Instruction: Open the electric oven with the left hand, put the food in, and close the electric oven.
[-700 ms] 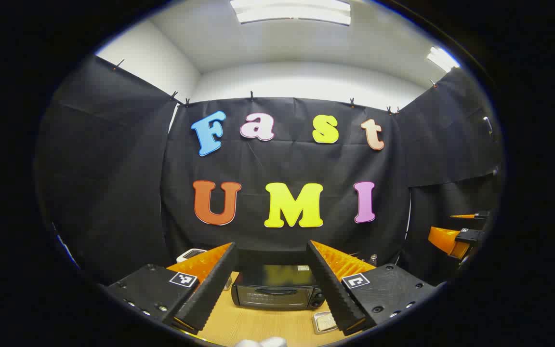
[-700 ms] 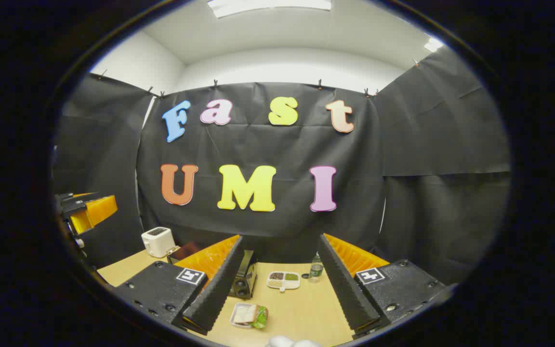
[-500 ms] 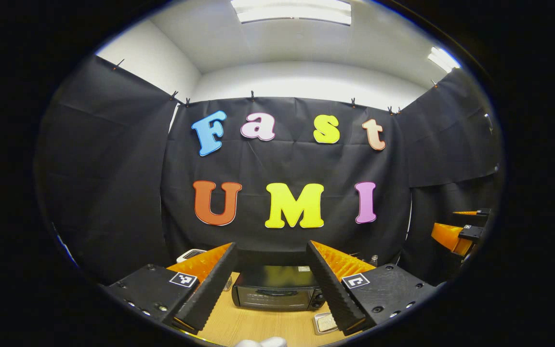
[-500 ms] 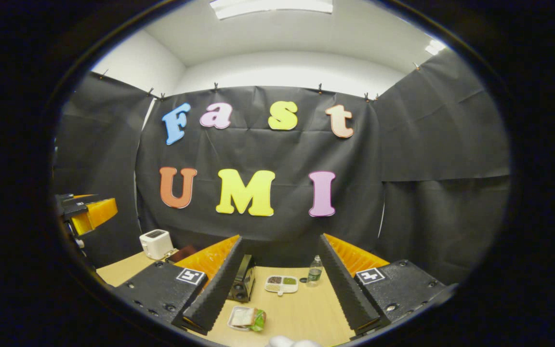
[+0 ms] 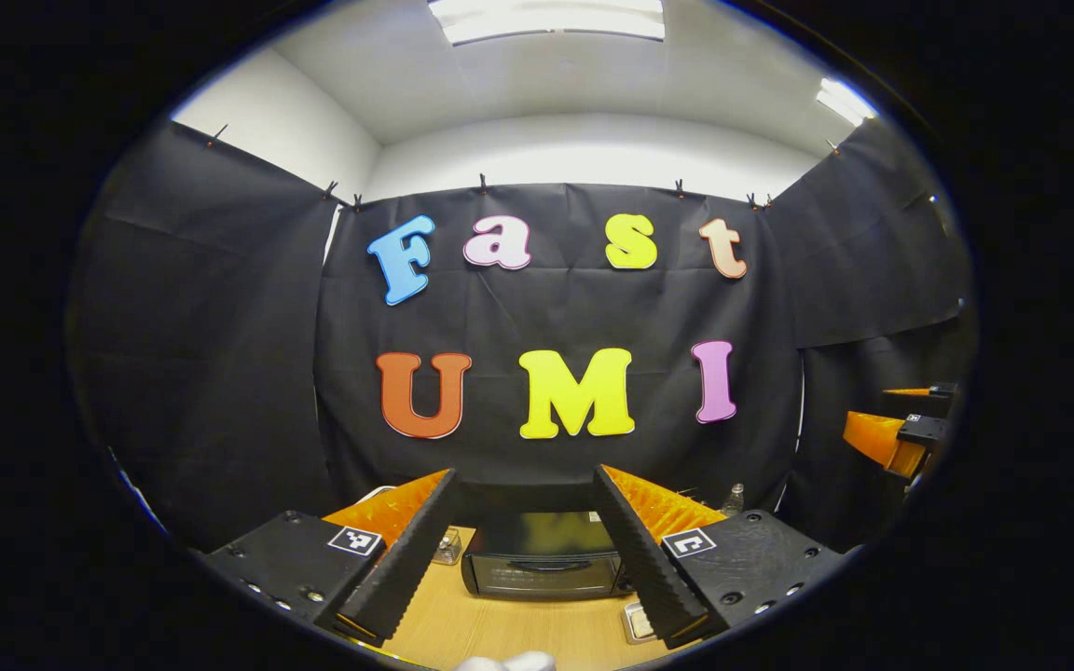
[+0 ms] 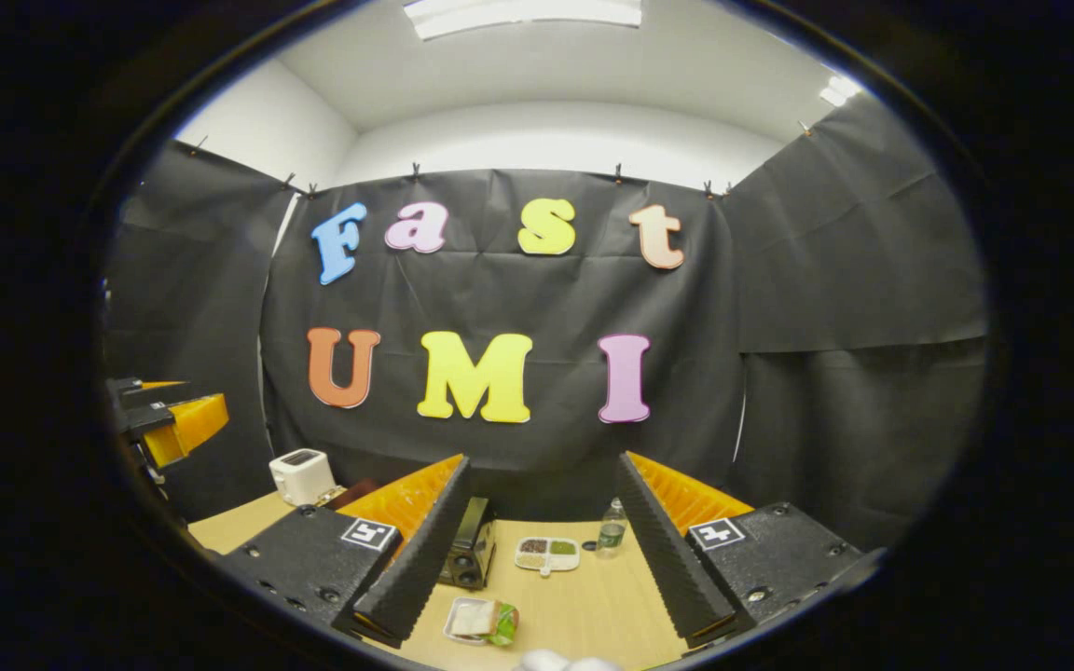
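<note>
Black electric oven (image 5: 542, 564), label unreadable, door shut, between spread, empty left tongs (image 5: 518, 550); right tongs (image 6: 537, 550) likewise.

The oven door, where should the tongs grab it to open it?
Probably the handle, the thin bar running sideways across the top of the electric oven door. Come straight from the front with the open left tongs, one finger above and one below, since the door faces them.

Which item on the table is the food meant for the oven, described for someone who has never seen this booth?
Start at the wooden table in the right gripper view. In front of the black electric oven lies a small tray of food holding a sandwich with green leaves. Unlike the white divided dish and bottle farther back, it sits nearest the camera.
</note>
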